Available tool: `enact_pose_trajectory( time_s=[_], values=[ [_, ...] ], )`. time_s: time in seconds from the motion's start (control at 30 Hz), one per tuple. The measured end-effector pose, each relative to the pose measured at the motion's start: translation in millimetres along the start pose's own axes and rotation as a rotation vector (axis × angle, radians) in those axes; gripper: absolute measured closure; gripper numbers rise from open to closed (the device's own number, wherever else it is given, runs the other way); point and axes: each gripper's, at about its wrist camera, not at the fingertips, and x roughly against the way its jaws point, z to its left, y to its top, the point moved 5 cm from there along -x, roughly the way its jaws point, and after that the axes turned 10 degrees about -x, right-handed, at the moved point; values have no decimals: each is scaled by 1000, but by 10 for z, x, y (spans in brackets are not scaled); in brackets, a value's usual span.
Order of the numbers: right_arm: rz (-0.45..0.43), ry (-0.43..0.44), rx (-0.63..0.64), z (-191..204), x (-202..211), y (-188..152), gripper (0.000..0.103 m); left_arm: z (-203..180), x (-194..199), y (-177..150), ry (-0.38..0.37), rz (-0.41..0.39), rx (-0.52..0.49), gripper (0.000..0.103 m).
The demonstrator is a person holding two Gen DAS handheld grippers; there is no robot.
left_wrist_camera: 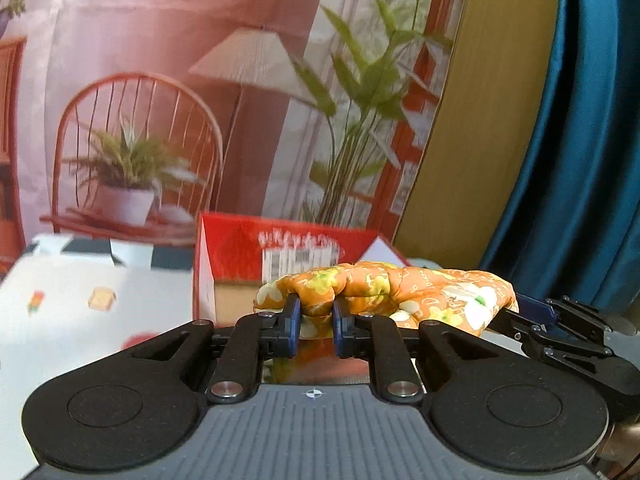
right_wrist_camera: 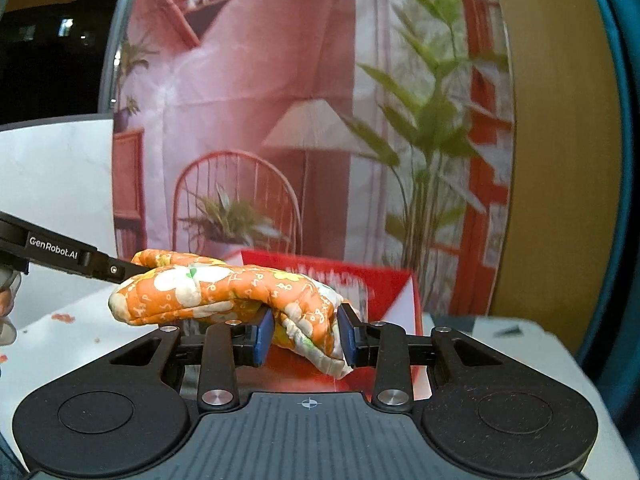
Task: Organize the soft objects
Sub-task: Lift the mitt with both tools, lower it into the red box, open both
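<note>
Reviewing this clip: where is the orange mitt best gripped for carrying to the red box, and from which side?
By its two ends, as now: the left gripper pinches one end of the mitt, the right gripper the other. It is long and limp and sags between them, so end grips from the near side seem best for reaching the red box.

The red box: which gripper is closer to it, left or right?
Neither, as far as I can tell. Both hold the flowery orange cloth in front of the red box: the left gripper clamps one end, the right gripper the other.

A white printed tablecloth (left_wrist_camera: pixel 80 300) covers the table; a red open box (left_wrist_camera: pixel 248 264) stands on it.
</note>
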Motion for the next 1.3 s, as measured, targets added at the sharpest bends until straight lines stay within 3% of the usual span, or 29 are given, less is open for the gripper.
enact_pose_trajectory(
  time_s=[0.17, 0.33, 0.7, 0.97, 1.13, 1.27, 1.3],
  values=[
    [4, 34, 11, -27, -229, 353, 71, 49, -153, 295, 18, -13, -32, 86],
    [63, 38, 33, -125, -675, 537, 71, 192, -578, 424, 2, 69, -7, 86],
    [312, 34, 30, -379, -1762, 299, 72, 530, -1510, 372, 39, 224, -13, 86],
    [390, 5, 120, -452, -2254, 193, 72, 660, -1963, 397, 62, 257, -30, 85],
    [457, -12, 159, -416, -2438, 102, 67, 647, -2162, 328, 101, 348, -137, 78],
    [476, 7, 143, -387, -2413, 51, 63, 648, -2088, 305, 103, 344, -161, 50],
    [481, 8, 142, -377, -2393, 41, 61, 640, -2065, 303, 107, 342, -169, 49]
  ],
)
